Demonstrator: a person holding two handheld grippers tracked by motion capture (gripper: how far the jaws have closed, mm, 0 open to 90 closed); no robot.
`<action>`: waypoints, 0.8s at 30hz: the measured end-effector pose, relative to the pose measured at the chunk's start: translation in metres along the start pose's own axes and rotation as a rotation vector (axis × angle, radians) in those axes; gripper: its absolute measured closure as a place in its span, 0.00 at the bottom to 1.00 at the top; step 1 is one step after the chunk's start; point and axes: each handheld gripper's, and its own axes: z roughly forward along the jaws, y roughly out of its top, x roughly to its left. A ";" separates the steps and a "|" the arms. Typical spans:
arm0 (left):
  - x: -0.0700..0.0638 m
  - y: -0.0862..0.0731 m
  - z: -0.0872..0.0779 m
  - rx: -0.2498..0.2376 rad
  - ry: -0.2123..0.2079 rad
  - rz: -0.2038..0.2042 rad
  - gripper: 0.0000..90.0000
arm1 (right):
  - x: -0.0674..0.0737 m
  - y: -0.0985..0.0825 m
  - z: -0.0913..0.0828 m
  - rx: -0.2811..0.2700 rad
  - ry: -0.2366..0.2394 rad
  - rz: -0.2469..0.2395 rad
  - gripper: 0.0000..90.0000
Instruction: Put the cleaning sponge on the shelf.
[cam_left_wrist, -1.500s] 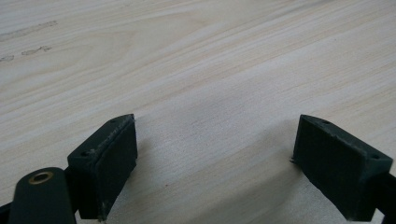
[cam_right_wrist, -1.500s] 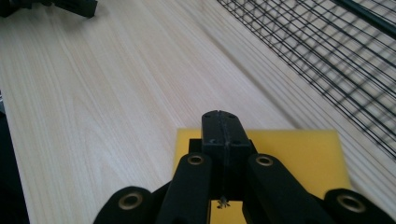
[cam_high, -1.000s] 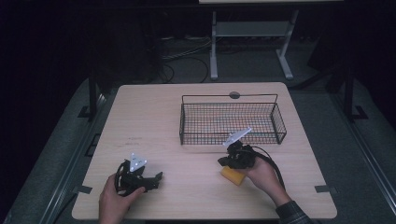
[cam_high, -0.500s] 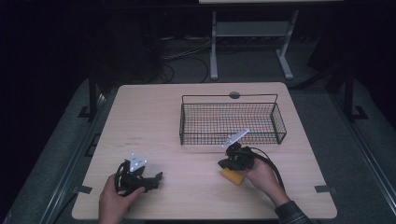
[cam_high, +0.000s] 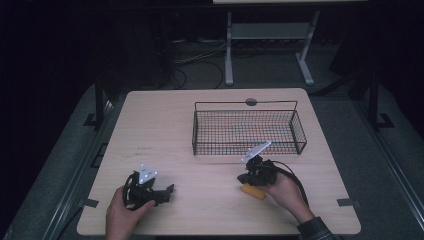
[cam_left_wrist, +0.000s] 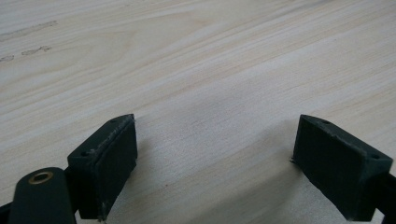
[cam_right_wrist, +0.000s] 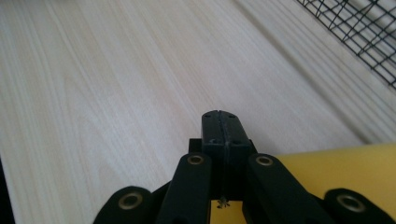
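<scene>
My left gripper (cam_high: 167, 190) rests on the wooden table (cam_high: 165, 125) near its front left, held by a hand. In the left gripper view it (cam_left_wrist: 215, 154) is open, its jaws wide apart over bare wood. My right gripper (cam_high: 243, 178) sits at the front right, just in front of the wire basket (cam_high: 245, 103), held by the other hand. In the right gripper view it (cam_right_wrist: 222, 126) is shut, pad against pad, with nothing seen between. A yellow block (cam_high: 252, 191) lies on the table under that gripper; its yellow face (cam_right_wrist: 336, 163) lies below the jaws.
The black wire basket (cam_right_wrist: 364, 32) stands at the table's middle right, its near wall close to the right gripper. A dark round spot (cam_high: 251, 101) marks the far table edge. Behind the table stand a white frame (cam_high: 265, 30) and floor cables.
</scene>
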 end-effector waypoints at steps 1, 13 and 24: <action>0.000 0.000 0.000 0.000 0.000 0.000 0.14 | 0.000 0.000 0.000 0.000 0.000 0.000 1.00; 0.000 0.000 0.000 0.001 0.000 0.000 0.14 | -0.002 -0.023 -0.014 -0.001 -0.008 0.043 1.00; 0.000 0.000 0.000 -0.002 0.000 -0.001 0.14 | -0.006 -0.040 -0.026 -0.006 -0.023 0.075 1.00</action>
